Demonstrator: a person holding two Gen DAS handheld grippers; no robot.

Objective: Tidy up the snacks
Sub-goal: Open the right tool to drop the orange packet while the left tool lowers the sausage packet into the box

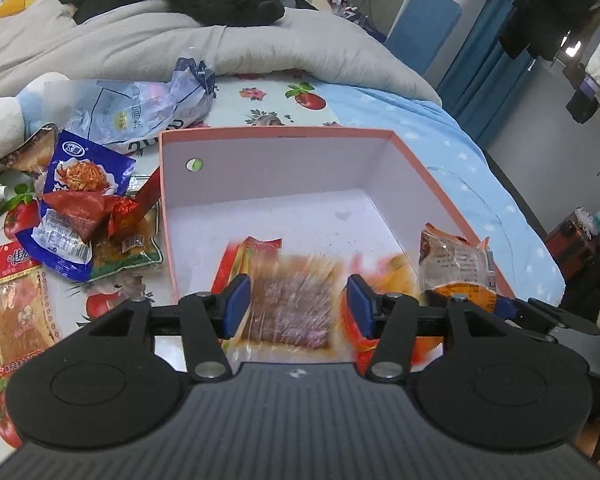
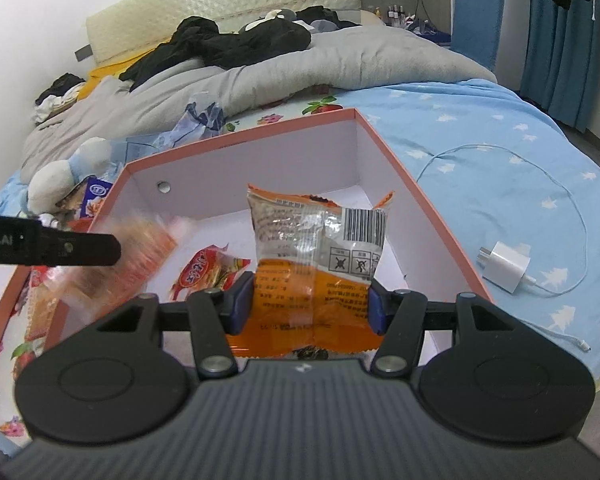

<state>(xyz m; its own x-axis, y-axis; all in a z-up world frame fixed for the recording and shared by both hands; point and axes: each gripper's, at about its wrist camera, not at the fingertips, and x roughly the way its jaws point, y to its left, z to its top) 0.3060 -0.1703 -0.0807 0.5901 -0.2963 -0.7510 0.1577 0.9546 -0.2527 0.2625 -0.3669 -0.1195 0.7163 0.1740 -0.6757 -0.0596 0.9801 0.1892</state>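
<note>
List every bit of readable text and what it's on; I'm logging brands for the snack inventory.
"bot.AI": side of the left gripper, cut off by the frame edge.
Orange snack packet in the right gripper: barcode and small print, unreadable.
Blue snack packet, red snack packet: Chinese print, too blurred.

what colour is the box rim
Salmon-orange rim on the box, white inside; clearest in the right wrist view.

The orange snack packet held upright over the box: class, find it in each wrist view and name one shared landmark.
Left wrist: orange snack packet at right, over the box's right wall.
Right wrist: centre, between the right gripper jaws.
Shared landmark: round hole in the pink box.
</note>
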